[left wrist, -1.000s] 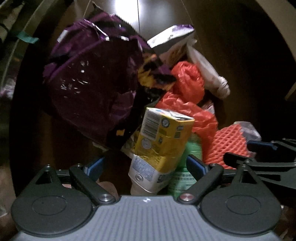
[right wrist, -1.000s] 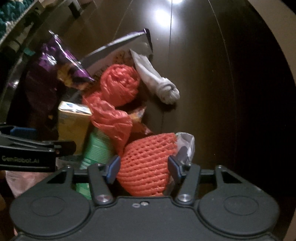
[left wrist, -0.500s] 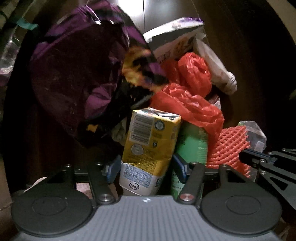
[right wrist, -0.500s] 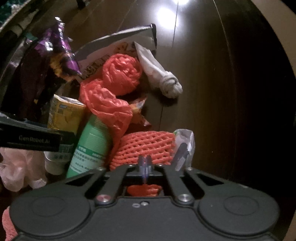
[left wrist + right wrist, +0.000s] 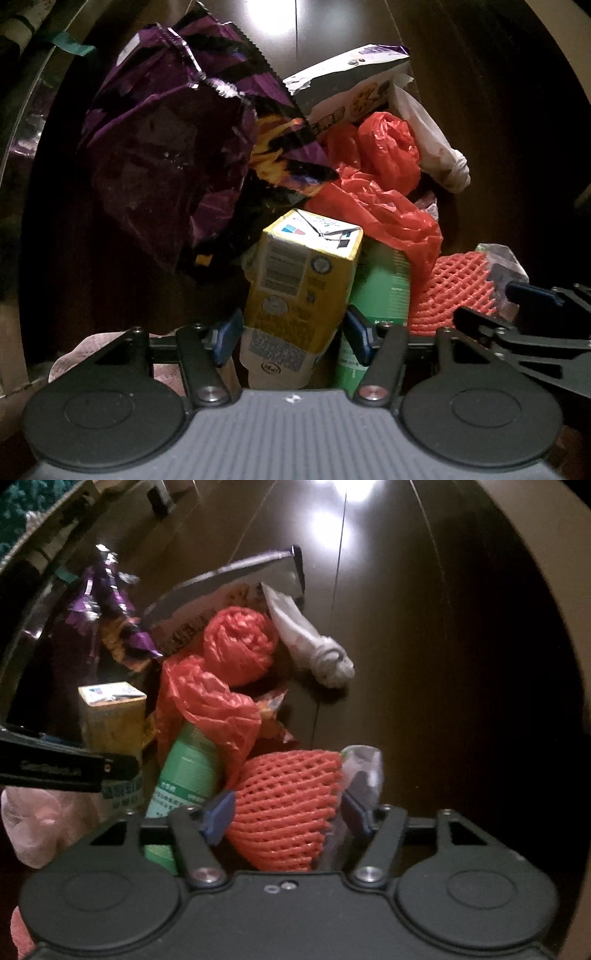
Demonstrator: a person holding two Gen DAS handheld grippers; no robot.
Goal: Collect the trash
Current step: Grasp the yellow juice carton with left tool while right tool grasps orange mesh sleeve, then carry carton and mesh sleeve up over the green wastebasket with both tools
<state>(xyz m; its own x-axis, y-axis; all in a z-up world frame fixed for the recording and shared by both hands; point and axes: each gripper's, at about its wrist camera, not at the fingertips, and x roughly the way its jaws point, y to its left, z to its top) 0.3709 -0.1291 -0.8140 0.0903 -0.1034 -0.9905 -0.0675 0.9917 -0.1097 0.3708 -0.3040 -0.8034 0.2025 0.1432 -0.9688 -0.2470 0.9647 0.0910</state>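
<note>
The left gripper [image 5: 293,332] sits low over the dark wooden floor [image 5: 424,646], level and pointing into a heap of trash, its blue pads set against the two sides of a yellow drink carton [image 5: 301,288] — closed on it, the carton standing upright between the fingers. The right gripper [image 5: 286,812] lies just to the right of the carton, also low and level, its jaws spread with an orange foam fruit net [image 5: 284,808] between them; the left pad touches the net, while the right pad stands against a crumpled clear wrapper [image 5: 364,771] (whether it presses the net I cannot tell). The carton is yellow with a white base, a printed label and a folded top. Directly right of the carton leans a green bottle [image 5: 184,771], draped by a red plastic bag [image 5: 376,206]. Behind the carton rises a large purple snack bag [image 5: 173,147], and farther back to the right lies a knotted white bag [image 5: 321,653].
</note>
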